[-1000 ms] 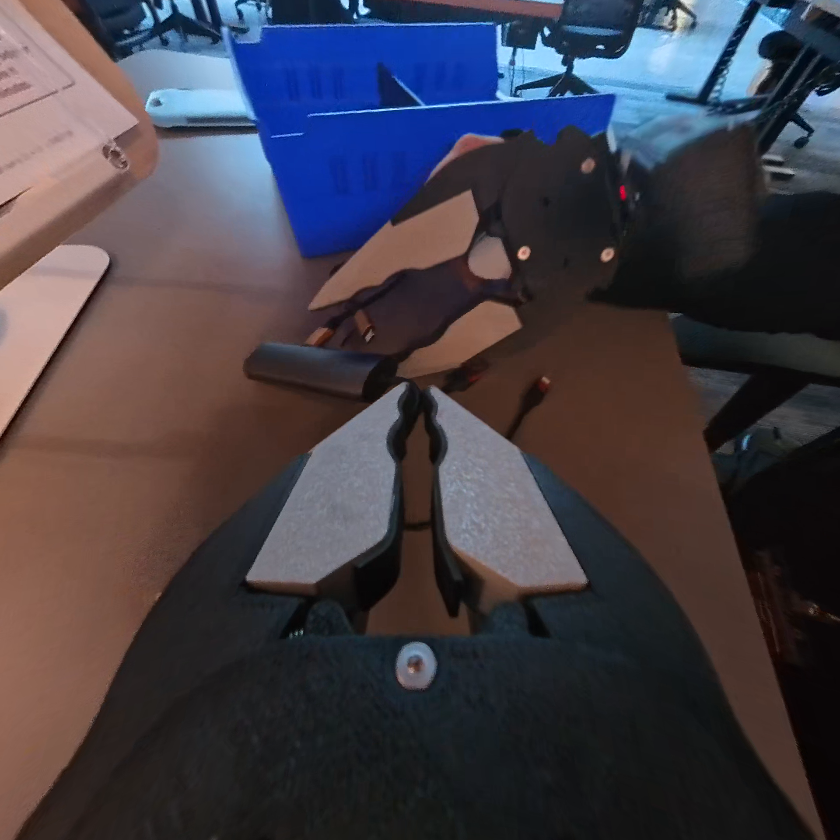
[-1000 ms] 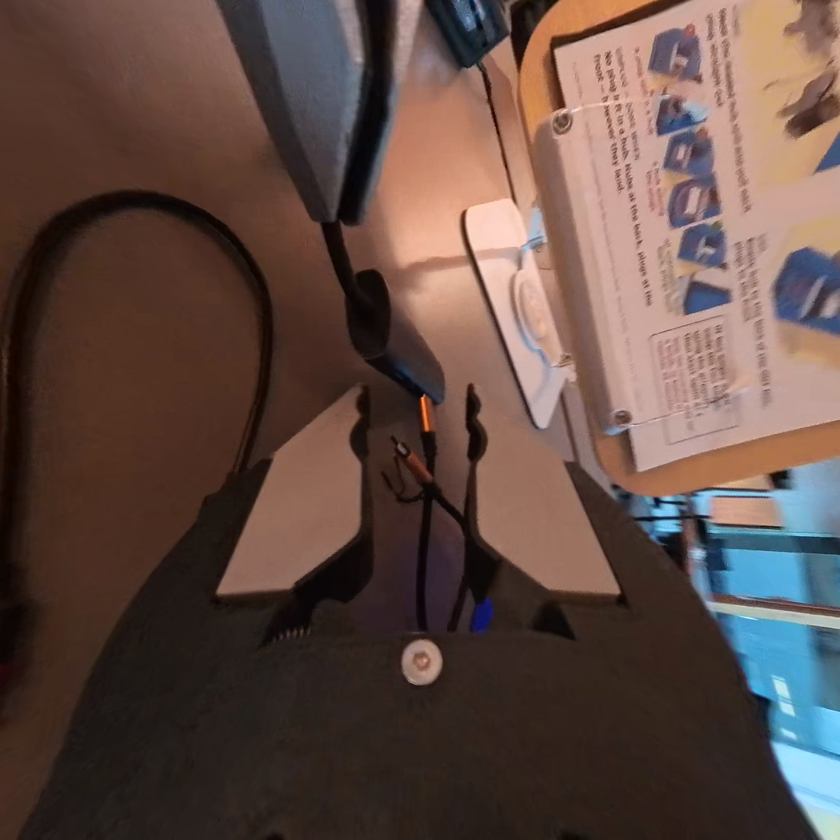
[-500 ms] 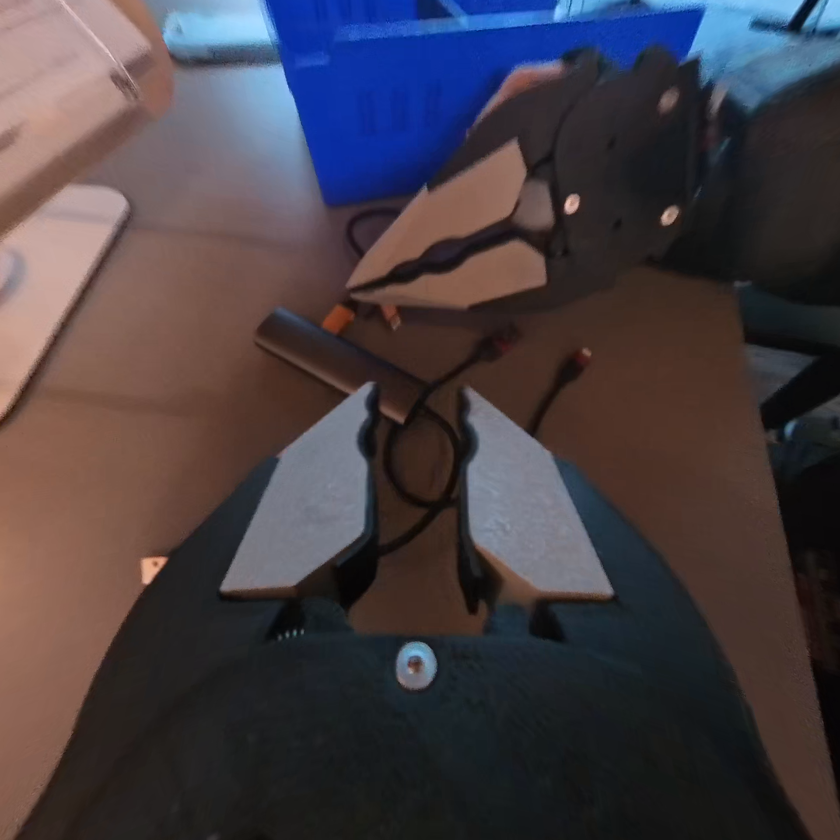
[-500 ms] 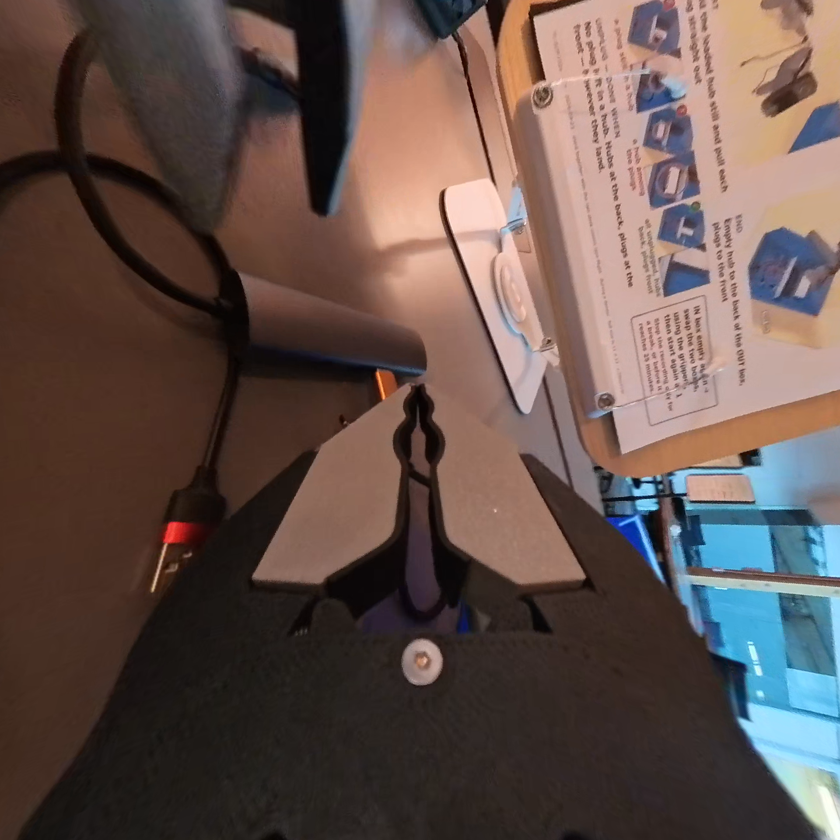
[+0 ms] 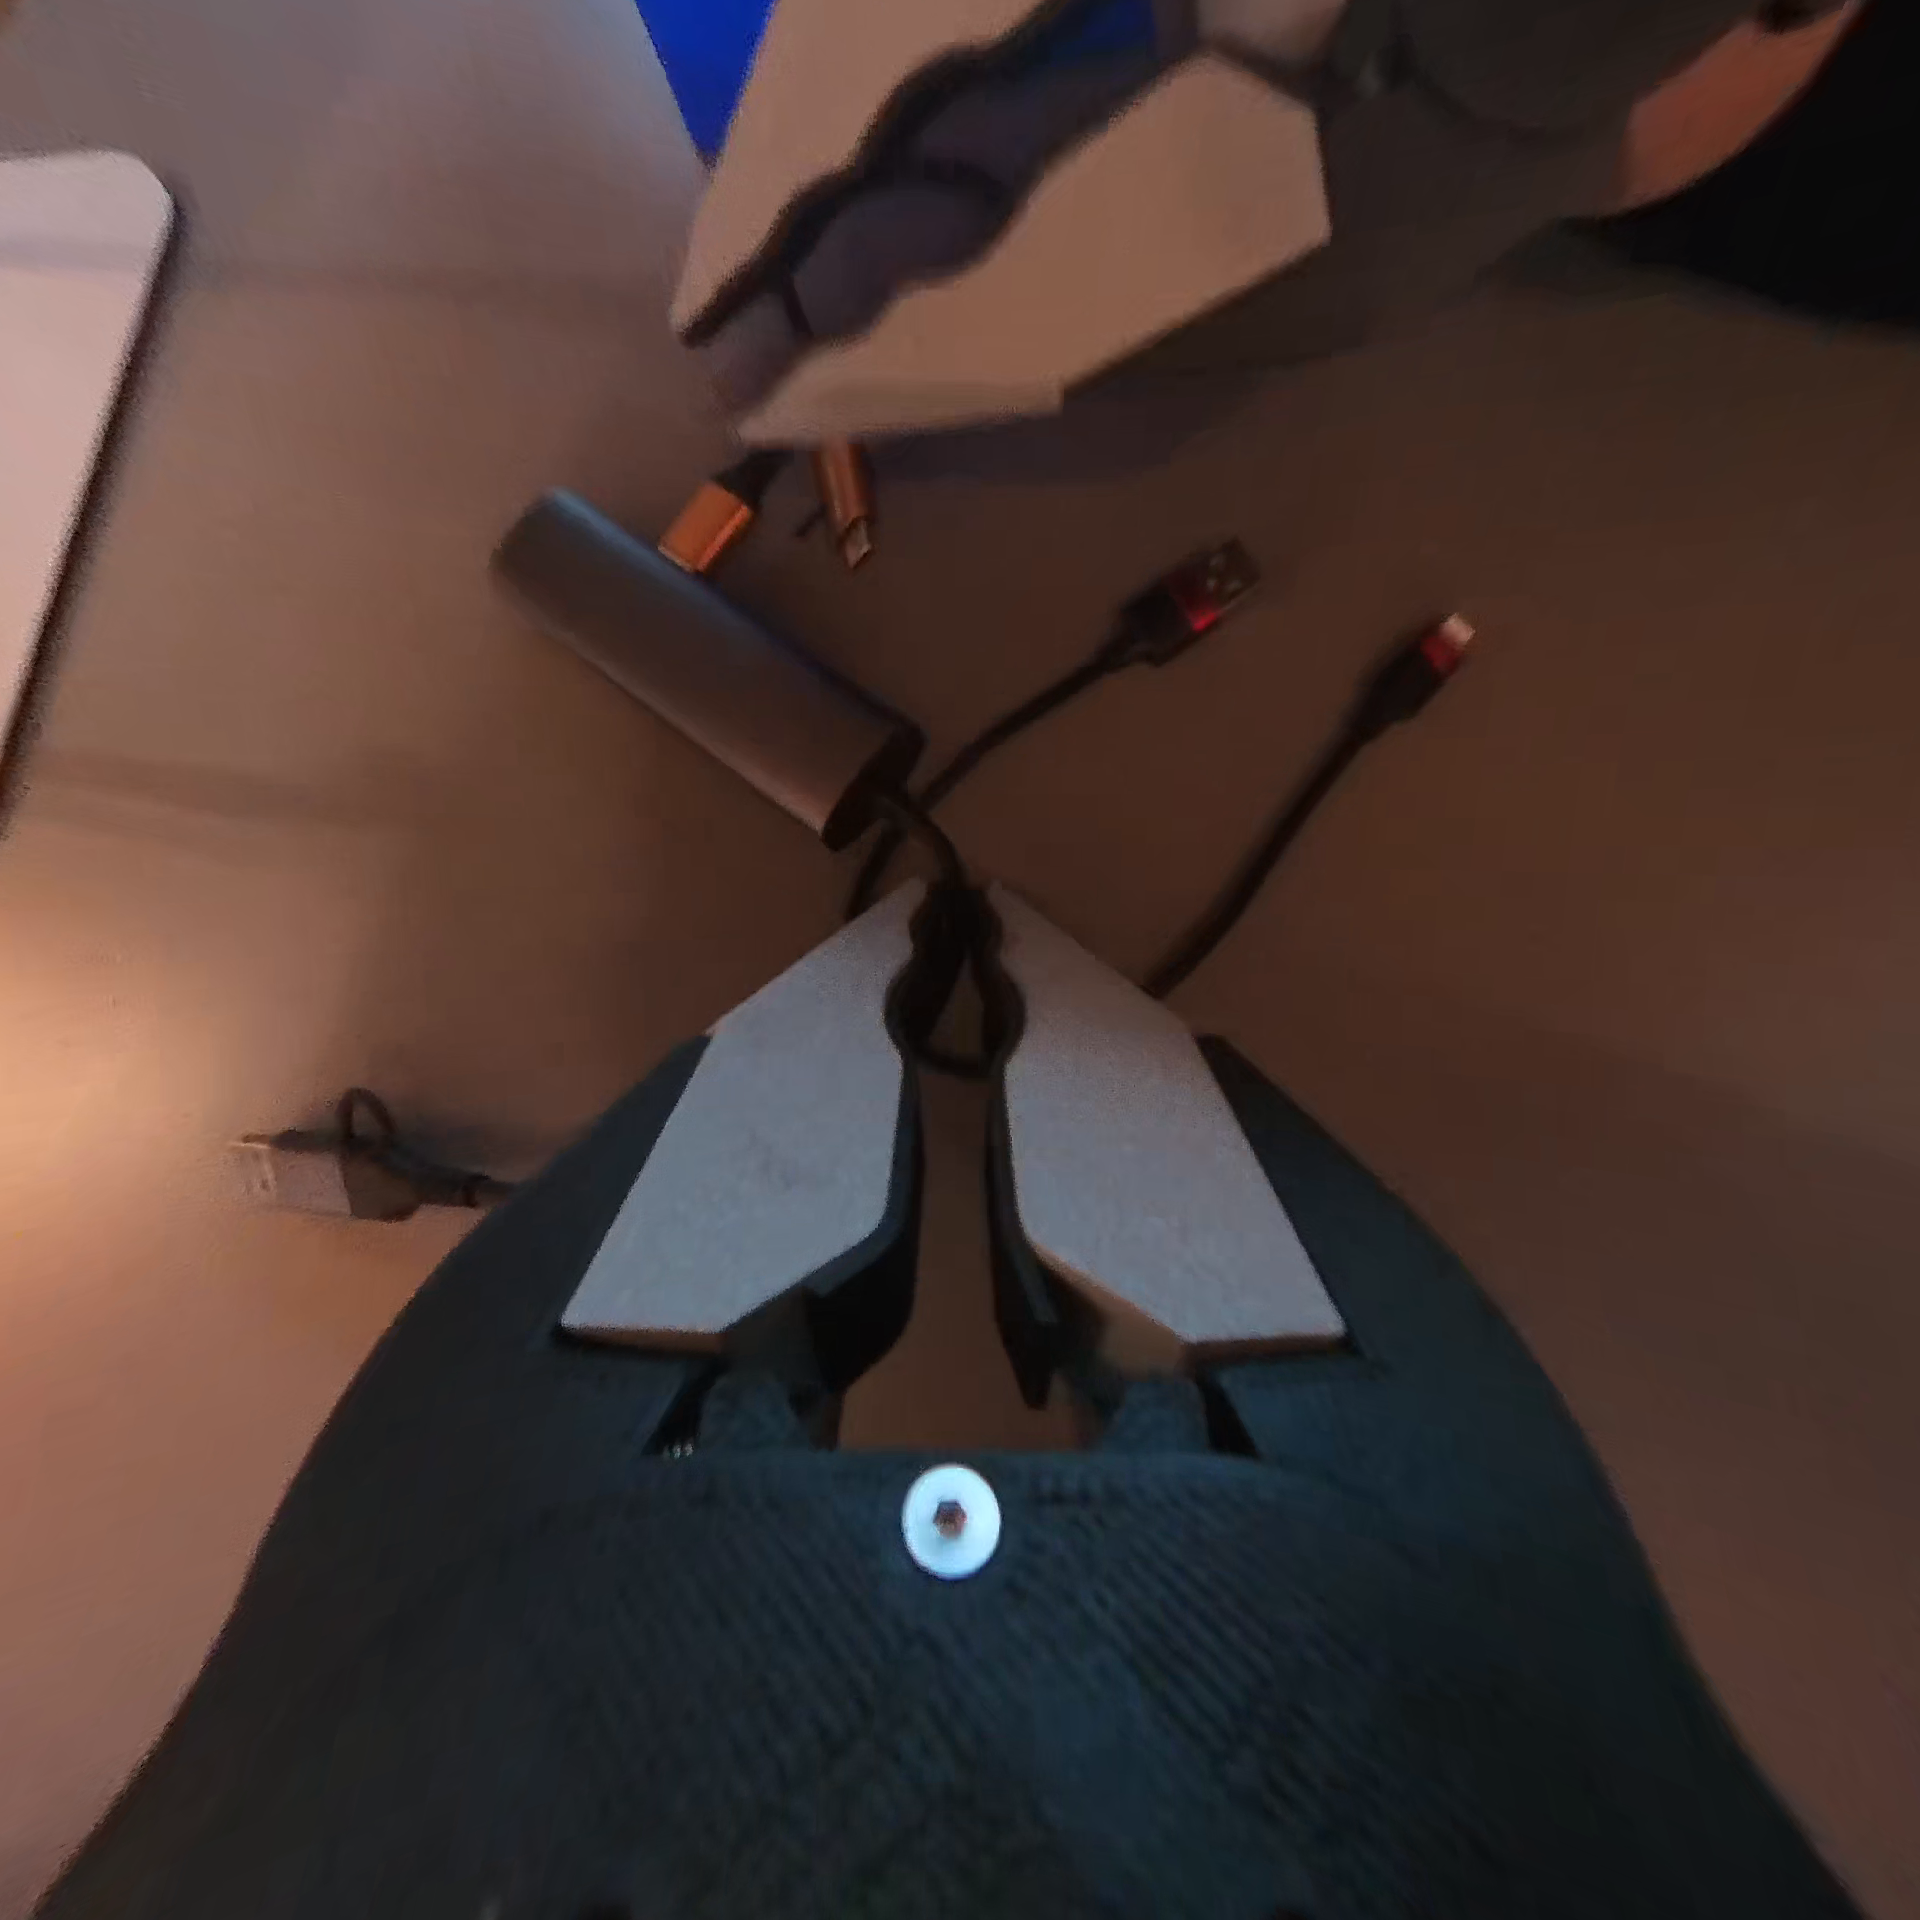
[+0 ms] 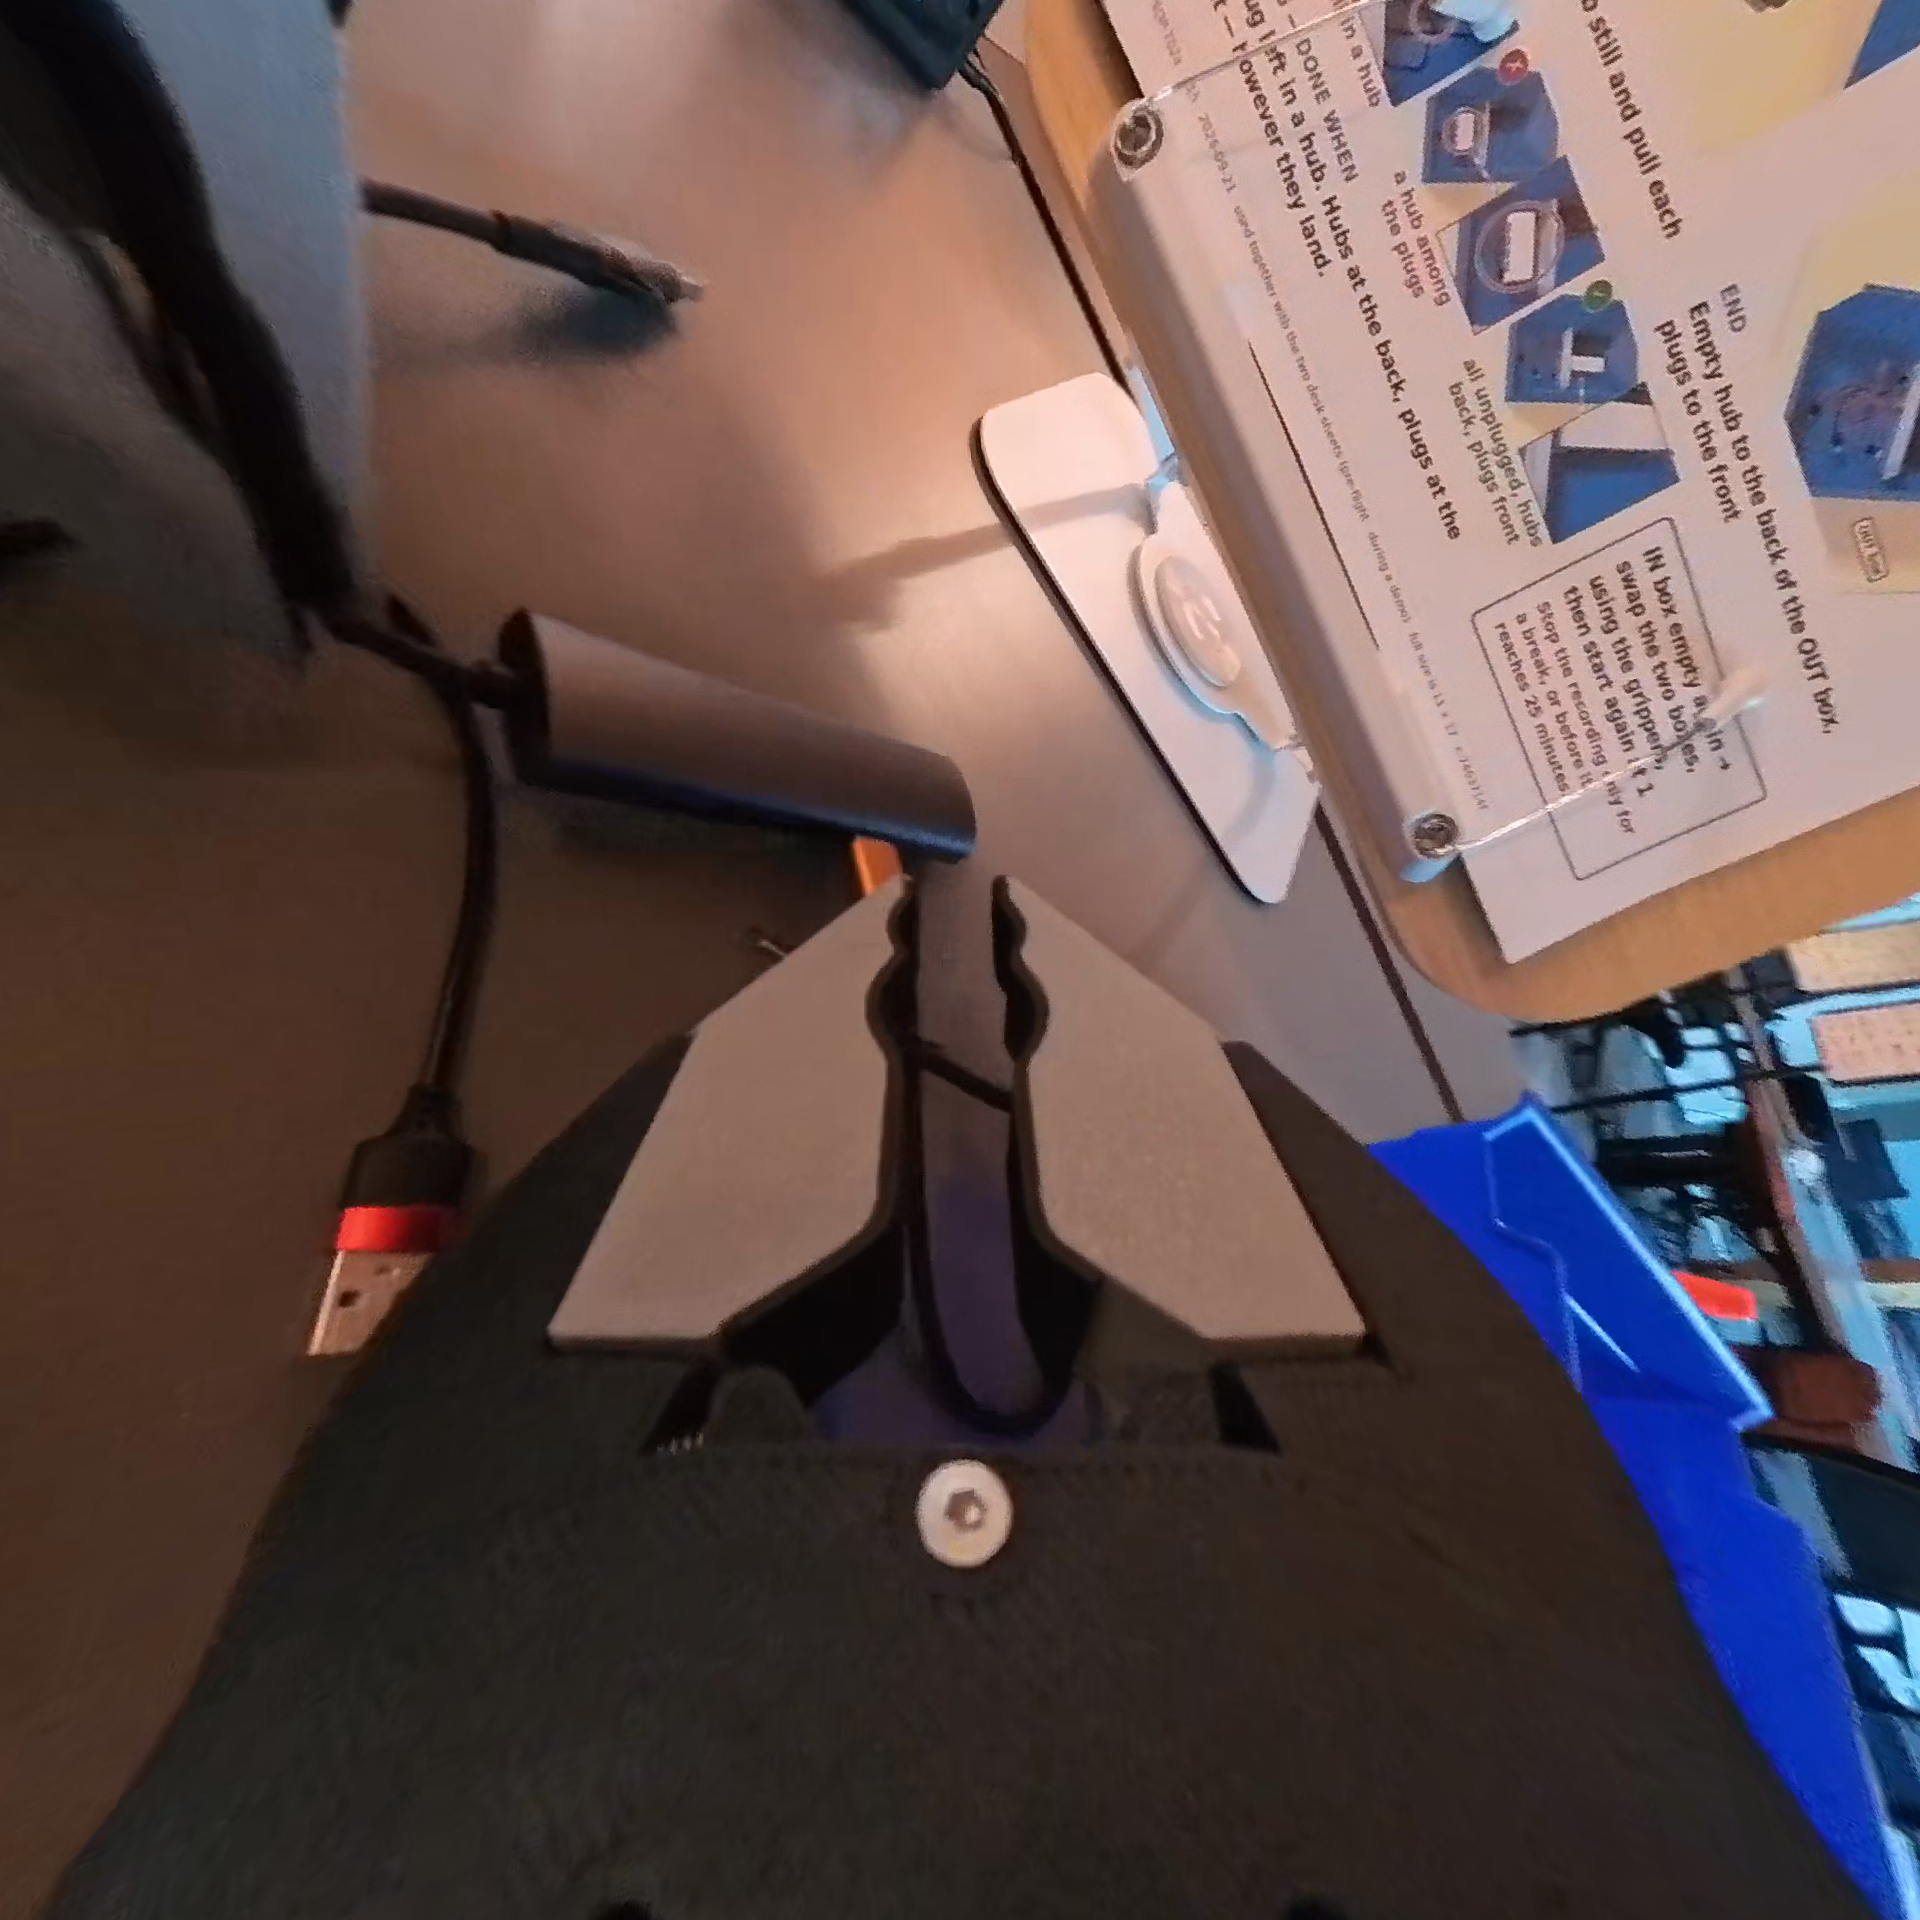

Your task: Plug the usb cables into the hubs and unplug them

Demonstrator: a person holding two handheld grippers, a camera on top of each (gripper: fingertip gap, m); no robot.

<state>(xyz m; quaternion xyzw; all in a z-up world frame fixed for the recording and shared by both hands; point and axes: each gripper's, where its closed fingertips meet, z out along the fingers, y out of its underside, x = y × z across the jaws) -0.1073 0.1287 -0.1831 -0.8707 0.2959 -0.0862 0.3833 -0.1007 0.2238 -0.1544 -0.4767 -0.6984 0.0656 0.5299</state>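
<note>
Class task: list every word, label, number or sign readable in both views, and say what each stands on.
Instruction sheet on the wooden board: printed lines and small pictures, partly legible; I do not copy its wording.
Grey hub: no marking visible.
Red USB plug: no writing.
Left wrist view: blurred, no writing seen.

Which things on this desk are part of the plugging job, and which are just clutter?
Job:
grey USB hub
orange-collared plug at the hub's side
red-collared USB-A plug
small red-tipped plug
left tool, pinching the hub's black lead

Clutter:
instruction sheet
white stand base
blue bin
</note>
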